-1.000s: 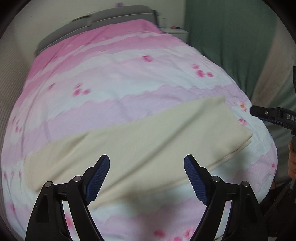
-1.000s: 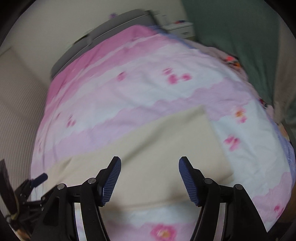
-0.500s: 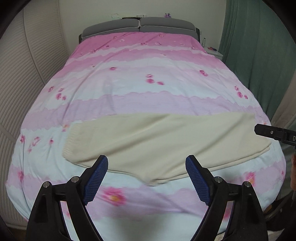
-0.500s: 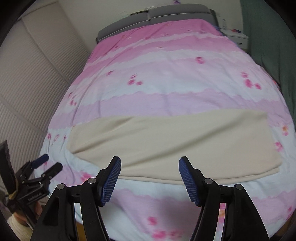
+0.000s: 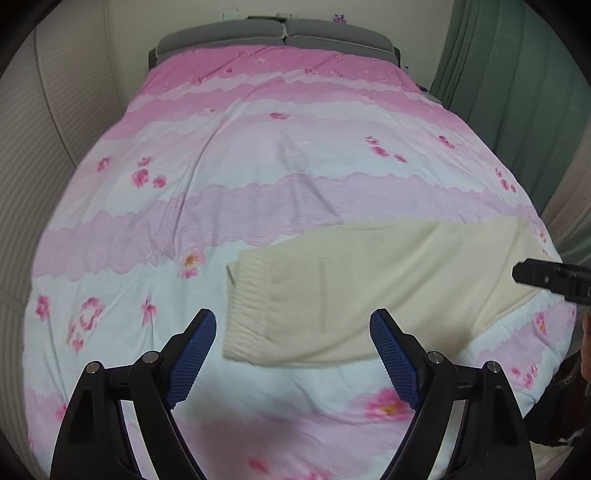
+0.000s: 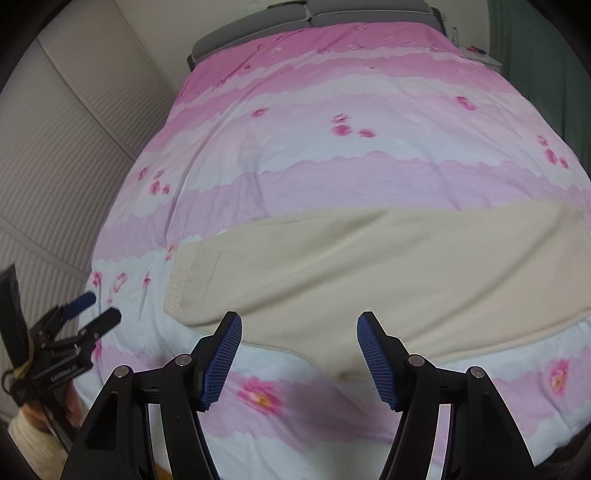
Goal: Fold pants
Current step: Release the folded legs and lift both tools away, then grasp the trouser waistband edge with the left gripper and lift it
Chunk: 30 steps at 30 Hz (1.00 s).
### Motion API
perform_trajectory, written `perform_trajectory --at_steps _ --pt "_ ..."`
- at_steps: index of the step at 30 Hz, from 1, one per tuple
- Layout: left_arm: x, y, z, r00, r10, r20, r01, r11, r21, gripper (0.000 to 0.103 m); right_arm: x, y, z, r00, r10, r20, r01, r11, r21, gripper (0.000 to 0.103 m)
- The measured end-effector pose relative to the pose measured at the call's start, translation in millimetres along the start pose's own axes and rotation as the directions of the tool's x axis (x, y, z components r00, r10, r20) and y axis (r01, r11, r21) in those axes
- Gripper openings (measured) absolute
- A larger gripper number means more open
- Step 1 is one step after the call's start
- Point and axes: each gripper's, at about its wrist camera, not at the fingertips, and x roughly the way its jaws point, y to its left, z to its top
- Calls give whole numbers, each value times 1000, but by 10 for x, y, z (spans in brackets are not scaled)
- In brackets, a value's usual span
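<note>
A: Where are the cream pants (image 5: 369,291) found?

B: They are laid flat across the near part of the bed (image 5: 258,177), lengthwise from left to right, on the pink and white flowered duvet cover (image 6: 332,147). The ribbed waistband (image 5: 247,310) is seen at the left end; the legs are stretched toward the right edge of the bed.

A: How is the left hand-held gripper (image 5: 293,354) held?

B: It is held above the near edge of the bed, just near of the waistband. Its jaws are spread wide and have just been closing a little; nothing is gripped between the blue pads (image 5: 192,354).

A: And the right hand-held gripper (image 6: 299,354)?

B: It is held above the near hem of the pants, around their middle. Its jaws are also spread, and nothing is pinched; the cloth is seen only beyond them.

A: What else is shown?

B: A grey headboard (image 5: 280,31) is seen at the far end, a green curtain (image 5: 509,74) at the right, and a ribbed pale wall panel (image 6: 55,155) at the left.
</note>
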Motion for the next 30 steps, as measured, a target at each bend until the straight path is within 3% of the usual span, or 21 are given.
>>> perform_trajectory --at_steps 4,8,13,18,21,22,24,26,28,30 --pt "428 451 204 991 -120 -50 117 991 -59 66 340 378 160 999 -25 -43 24 999 -34 66" --pt "888 728 354 978 -176 -111 164 980 -112 50 663 629 259 997 -20 -78 16 998 -55 66" --pt "1451 891 456 949 -238 -205 203 963 -175 42 1040 814 319 990 -47 -132 35 995 -92 66" --pt "1871 993 488 926 -271 -263 210 949 -237 40 1253 851 339 981 -63 -183 45 994 -100 66" --pt "2002 981 506 906 -318 -279 246 933 -264 38 1292 851 329 979 -77 -190 57 992 -111 66" --pt "2031 966 510 900 -330 -285 256 929 -269 32 1299 845 319 978 -83 -192 62 992 -113 66" --pt "1999 943 522 895 -355 -271 282 920 -272 31 1315 811 286 975 -88 -206 67 992 -105 66" --pt "1905 972 553 876 -424 -229 354 889 -290 26 1313 767 258 972 -84 -220 65 994 -93 66" --pt "1847 1017 575 841 -506 -192 431 840 -329 26 1289 735 227 971 -86 -224 68 994 -87 66" --pt "1871 1005 594 839 -507 -198 433 842 -322 26 1248 706 199 971 -83 -225 67 995 -79 66"
